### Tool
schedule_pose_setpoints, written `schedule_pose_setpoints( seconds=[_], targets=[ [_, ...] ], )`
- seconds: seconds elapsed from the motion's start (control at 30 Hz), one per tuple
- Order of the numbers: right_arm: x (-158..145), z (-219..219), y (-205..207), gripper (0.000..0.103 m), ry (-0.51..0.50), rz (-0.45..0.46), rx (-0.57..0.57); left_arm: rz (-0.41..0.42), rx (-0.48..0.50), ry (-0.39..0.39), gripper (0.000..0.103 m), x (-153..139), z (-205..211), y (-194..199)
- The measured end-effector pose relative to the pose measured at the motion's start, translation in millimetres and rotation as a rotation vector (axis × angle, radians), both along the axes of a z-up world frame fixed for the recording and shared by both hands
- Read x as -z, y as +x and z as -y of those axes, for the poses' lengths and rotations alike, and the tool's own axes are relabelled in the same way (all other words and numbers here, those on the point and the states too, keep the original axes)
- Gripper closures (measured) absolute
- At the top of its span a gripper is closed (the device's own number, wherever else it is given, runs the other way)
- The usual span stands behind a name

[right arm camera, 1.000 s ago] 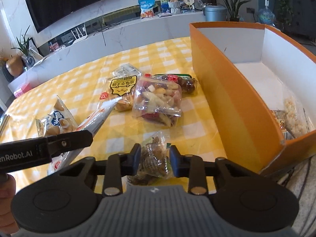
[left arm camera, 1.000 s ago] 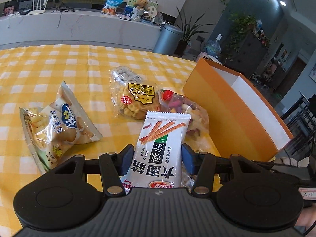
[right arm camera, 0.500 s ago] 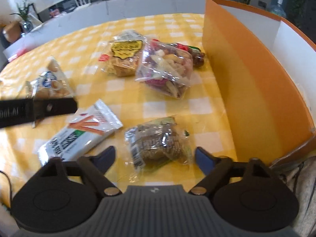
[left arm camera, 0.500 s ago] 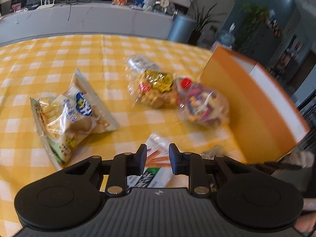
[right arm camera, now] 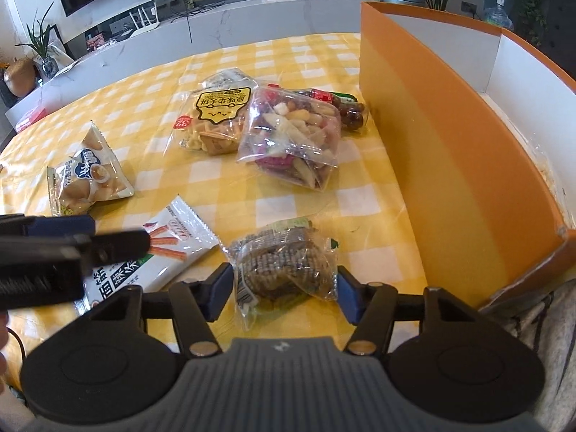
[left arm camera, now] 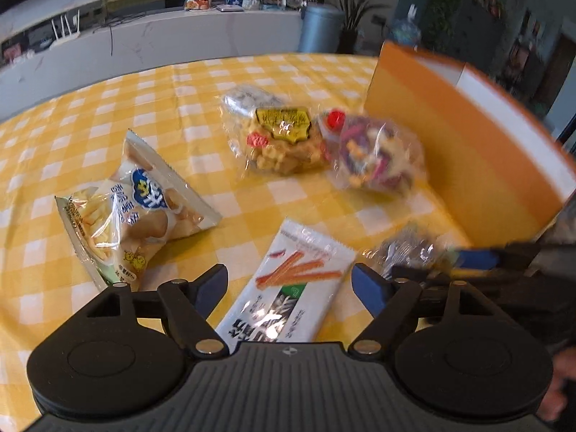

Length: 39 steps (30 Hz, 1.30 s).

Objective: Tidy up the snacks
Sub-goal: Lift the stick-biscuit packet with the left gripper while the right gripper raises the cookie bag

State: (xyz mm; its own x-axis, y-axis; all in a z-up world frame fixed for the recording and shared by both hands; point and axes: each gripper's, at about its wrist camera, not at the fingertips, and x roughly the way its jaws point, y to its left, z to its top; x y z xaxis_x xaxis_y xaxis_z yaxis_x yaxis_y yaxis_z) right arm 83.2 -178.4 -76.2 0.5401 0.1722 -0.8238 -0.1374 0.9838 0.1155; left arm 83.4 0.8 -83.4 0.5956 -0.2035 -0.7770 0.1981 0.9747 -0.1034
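Left gripper (left arm camera: pixel 289 288) opening over the breadstick packet (left arm camera: pixel 288 288), its lower end hidden; right gripper (right arm camera: pixel 282 289) closing around the dark snack bag (right arm camera: pixel 284 266)

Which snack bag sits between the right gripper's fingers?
The clear bag of dark brown snacks, nearest the orange box; the other bags lie farther out.

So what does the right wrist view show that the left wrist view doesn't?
Only the right wrist: the orange box's white interior and the dark red fruit packet behind the mixed snack bag.

Only the left wrist: the left gripper, jaws opening astride the white stick-snack packet, pads clear of it.

Both: that packet, the brown snack bag between the right gripper's closing jaws, the egg-roll bag and the yellow-label bag.
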Motion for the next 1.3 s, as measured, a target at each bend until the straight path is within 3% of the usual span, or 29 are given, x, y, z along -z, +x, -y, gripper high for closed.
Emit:
schedule_pose_setpoints(
  seconds=[0.1,0.27,0.47,0.63,0.73,0.93,1.17,1.3],
  targets=[
    [0.1,3.7,1.0,0.045,0.015,-0.006,0.018,-0.007,-0.001,0.068,0.011,12.4,3.5,2.1],
    [-0.6,7.4,-2.5,0.045,0.019,-0.014,0.043,0.019,0.069,0.086,0.004,22.9,6.3,-1.8],
    [0.0,11.8,-3.7,0.045,0.038,-0.022,0.061,0.133,0.101,0.2,0.0,30.2,18.2,-7.7],
    [-0.1,10.8,-3.3,0.045,0.035,-0.02,0.059,0.056,0.056,0.079,0.0,30.7,3.7,4.2],
    [0.2,12.5,-2.6,0.045,0.046,-0.025,0.064,0.079,0.043,0.082,0.043,23.3,1.7,1.7],
    [-1.5,13.6,-3.7,0.045,0.052,-0.017,0.064,0.06,-0.009,0.028,0.046,17.4,-3.4,2.4],
    [-10.6,13.0,-12.2,0.046,0.085,0.033,0.032,0.127,-0.009,-0.053,0.046,-8.2,-12.7,-4.7],
    [-15.0,19.4,-14.3,0.046,0.154,0.008,0.03,0.161,-0.013,-0.115,0.046,-22.4,-18.2,-6.5]
  ],
)
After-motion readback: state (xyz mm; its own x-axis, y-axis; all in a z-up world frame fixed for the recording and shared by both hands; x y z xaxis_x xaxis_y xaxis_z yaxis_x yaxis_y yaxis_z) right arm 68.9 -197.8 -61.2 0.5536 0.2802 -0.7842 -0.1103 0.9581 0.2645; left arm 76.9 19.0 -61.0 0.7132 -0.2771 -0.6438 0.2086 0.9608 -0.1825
